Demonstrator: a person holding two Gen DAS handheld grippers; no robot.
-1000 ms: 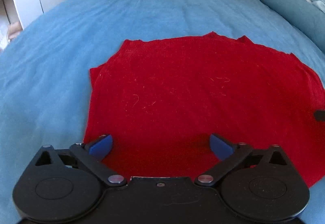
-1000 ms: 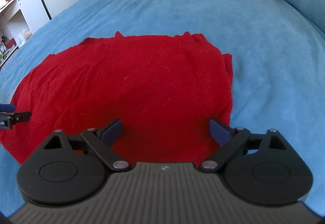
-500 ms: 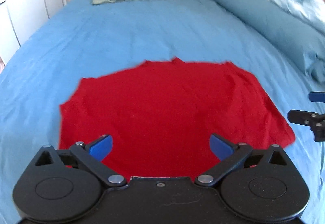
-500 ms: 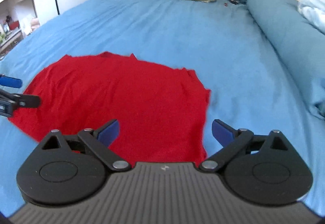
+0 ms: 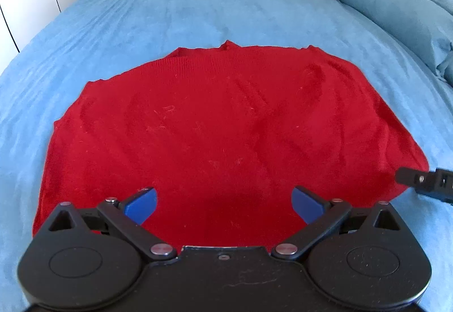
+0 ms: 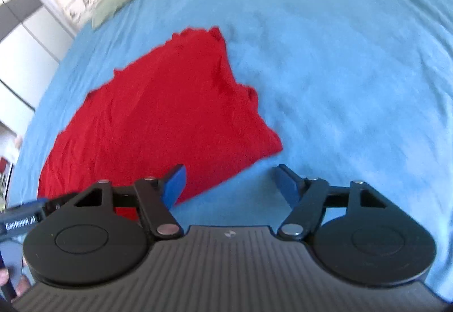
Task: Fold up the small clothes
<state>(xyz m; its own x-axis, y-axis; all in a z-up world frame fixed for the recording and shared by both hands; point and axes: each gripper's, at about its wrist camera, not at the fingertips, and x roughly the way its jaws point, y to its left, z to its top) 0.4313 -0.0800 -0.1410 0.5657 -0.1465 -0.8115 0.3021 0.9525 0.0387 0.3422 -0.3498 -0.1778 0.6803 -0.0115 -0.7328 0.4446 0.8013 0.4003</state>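
Left wrist: red sweater (image 5: 226, 125) flat on bed (image 5: 198, 9) | left claw (image 5: 223, 200) apart, empty | right claw (image 6: 229, 181) apart, just been narrowing, empty | step: pre-fold; next likely pinch right edge

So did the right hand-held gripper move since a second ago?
Yes. The right hand-held gripper slid rightward off the red garment; it was over it, now it is at its right edge over the blue bedspread. Its jaws have just been closing, nothing between them.
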